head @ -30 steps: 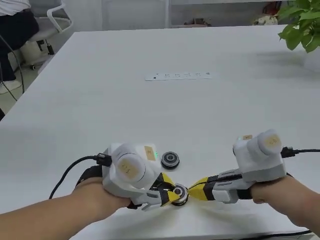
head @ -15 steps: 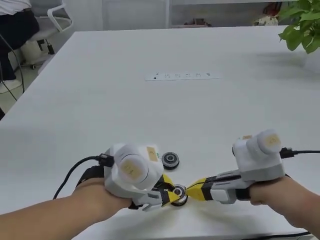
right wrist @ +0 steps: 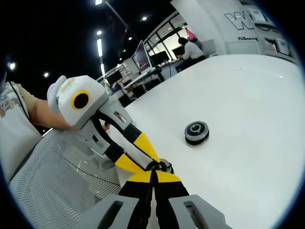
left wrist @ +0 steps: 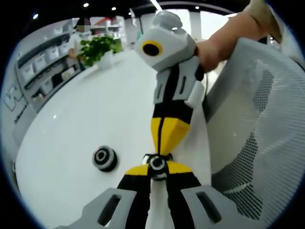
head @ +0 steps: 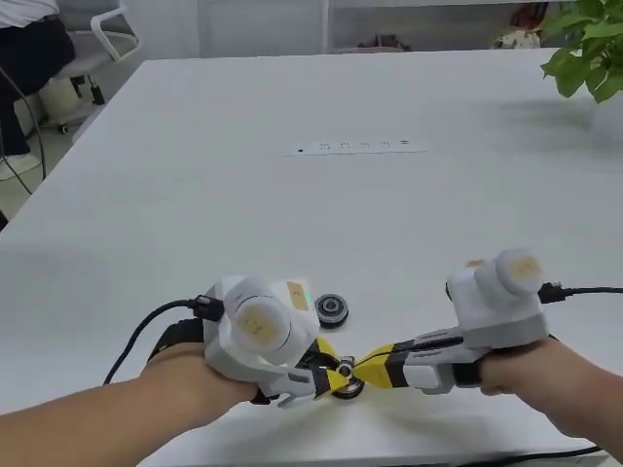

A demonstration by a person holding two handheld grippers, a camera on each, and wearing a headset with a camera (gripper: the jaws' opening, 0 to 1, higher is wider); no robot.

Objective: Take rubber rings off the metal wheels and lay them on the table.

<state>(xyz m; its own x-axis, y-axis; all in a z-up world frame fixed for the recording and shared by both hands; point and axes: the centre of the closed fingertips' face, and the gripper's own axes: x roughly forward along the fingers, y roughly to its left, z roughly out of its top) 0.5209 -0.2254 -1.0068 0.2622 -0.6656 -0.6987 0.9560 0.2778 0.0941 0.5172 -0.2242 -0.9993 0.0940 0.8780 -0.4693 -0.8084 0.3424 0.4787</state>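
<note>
left gripper point(head: 331, 377): jaws clamped on a small metal wheel point(left wrist: 157, 163), right at the tips
right gripper point(right wrist: 153, 176): jaws pressed together, tips touching that wheel's edge. Can't tell if they've got the ring
second wheel point(head: 332, 308): on the counter point(head: 389, 224), just beyond both jaws
wall writing point(right wrist: 240, 19): big "W", rest cut off

power strip point(head: 352, 148): lying flat, upper centre
plant point(head: 587, 47): sitting in upper right corner
office chair point(head: 100, 41): standing upper left
</note>
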